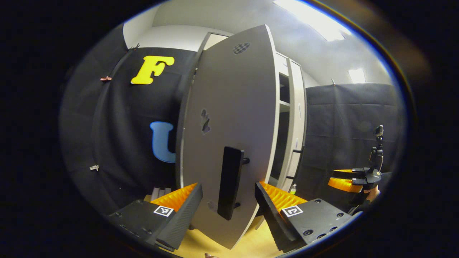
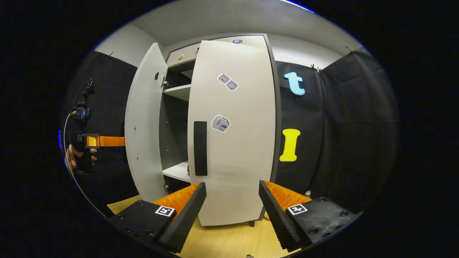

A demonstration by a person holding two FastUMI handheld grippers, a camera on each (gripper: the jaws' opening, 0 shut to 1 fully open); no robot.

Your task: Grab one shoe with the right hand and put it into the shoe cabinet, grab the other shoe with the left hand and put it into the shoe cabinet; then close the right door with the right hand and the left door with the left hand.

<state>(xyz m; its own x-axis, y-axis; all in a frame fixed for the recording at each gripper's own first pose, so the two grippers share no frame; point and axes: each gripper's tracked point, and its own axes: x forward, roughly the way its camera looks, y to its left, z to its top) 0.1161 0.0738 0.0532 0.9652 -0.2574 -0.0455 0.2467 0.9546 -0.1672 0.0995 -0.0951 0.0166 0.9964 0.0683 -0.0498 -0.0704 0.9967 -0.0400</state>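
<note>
The grey shoe cabinet's left door (image 1: 229, 107) stands swung out, right in front of my left gripper (image 1: 228, 211). That gripper is open, its orange-and-black fingers on either side of the door's black handle (image 1: 231, 182) and not touching it. In the right gripper view the right door (image 2: 233, 143) lies flat across the cabinet front with its black handle (image 2: 200, 148). The left door (image 2: 145, 125) hangs open beside it. My right gripper (image 2: 232, 211) is open with nothing in it, just short of the right door. Dark shelves (image 2: 177, 171) show in the gap.
A hand (image 2: 77, 154) holds the left gripper (image 2: 104, 141) out beyond the open left door. The right gripper (image 1: 353, 179) shows far right in the left gripper view. A camera on a stand (image 1: 378, 143) is behind it. The floor (image 2: 229, 240) is light wood.
</note>
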